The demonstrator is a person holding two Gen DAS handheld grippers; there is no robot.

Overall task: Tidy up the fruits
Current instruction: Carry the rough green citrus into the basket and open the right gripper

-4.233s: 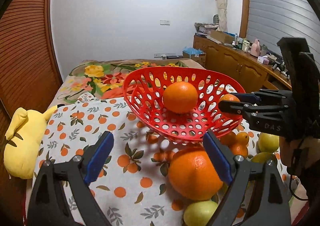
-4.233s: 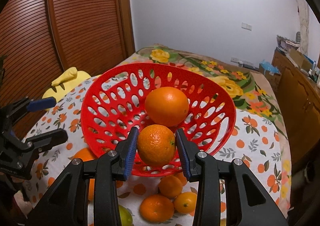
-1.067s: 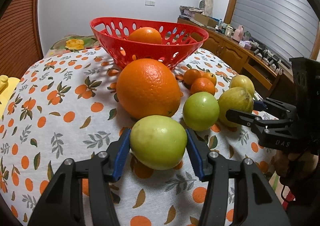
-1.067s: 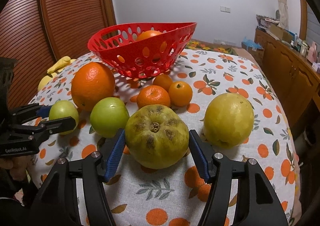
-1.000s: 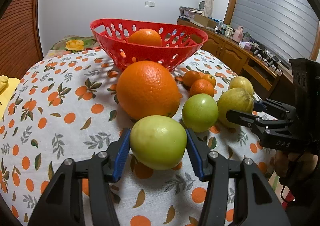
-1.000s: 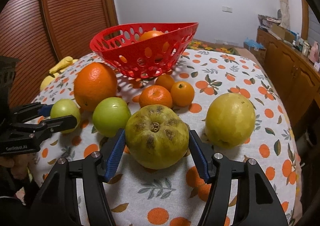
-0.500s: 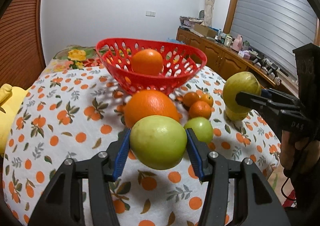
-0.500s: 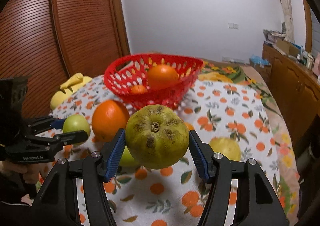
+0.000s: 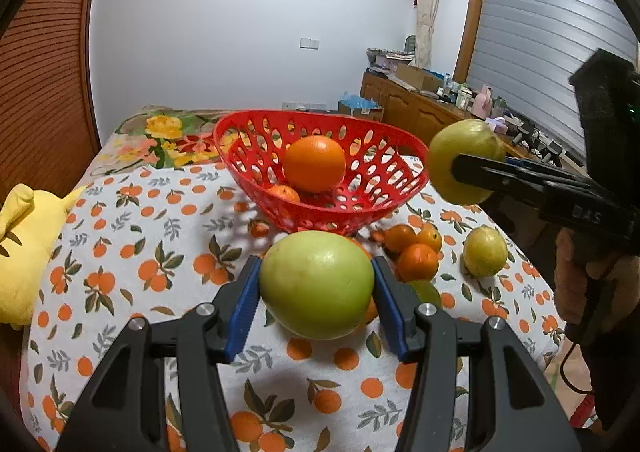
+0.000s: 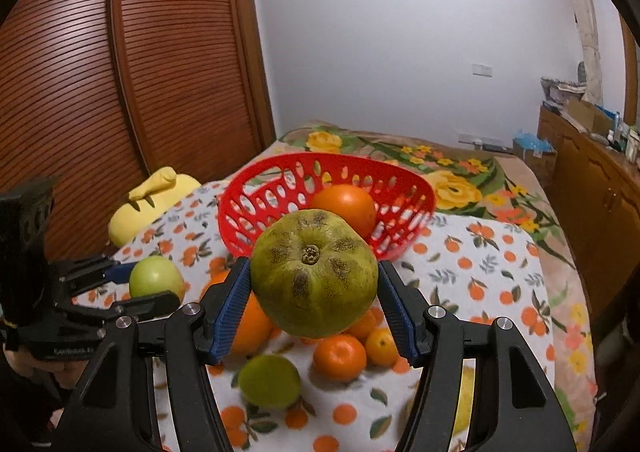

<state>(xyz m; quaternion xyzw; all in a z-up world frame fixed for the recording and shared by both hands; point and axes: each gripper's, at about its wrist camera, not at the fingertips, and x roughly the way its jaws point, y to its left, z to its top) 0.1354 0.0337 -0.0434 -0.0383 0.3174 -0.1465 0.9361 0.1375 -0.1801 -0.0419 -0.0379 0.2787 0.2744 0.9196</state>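
Observation:
My left gripper (image 9: pixel 316 288) is shut on a smooth green fruit (image 9: pixel 316 284) and holds it in the air above the cloth. My right gripper (image 10: pixel 314 280) is shut on a larger yellow-green fruit with brown blotches (image 10: pixel 314 276), also lifted; in the left wrist view that blotched fruit (image 9: pixel 464 160) hangs beside the right rim of the red basket (image 9: pixel 384 172). A big orange (image 9: pixel 314 162) and a small orange (image 9: pixel 283 193) lie in the basket. In the right wrist view the green fruit (image 10: pixel 156 278) sits in the left gripper (image 10: pixel 154 280) at the left.
On the orange-print tablecloth (image 9: pixel 140 244) lie small oranges (image 9: pixel 416 248), a yellow fruit (image 9: pixel 485 250), a green fruit (image 10: pixel 269 380) and a large orange (image 10: pixel 250 316). A yellow plush toy (image 9: pixel 24 244) lies at the left edge. A hand (image 9: pixel 588 284) grips the right tool.
Both grippers have risen from the tablecloth with their fruits and moved toward the basket. The blotched fruit now hangs level with the basket rim.

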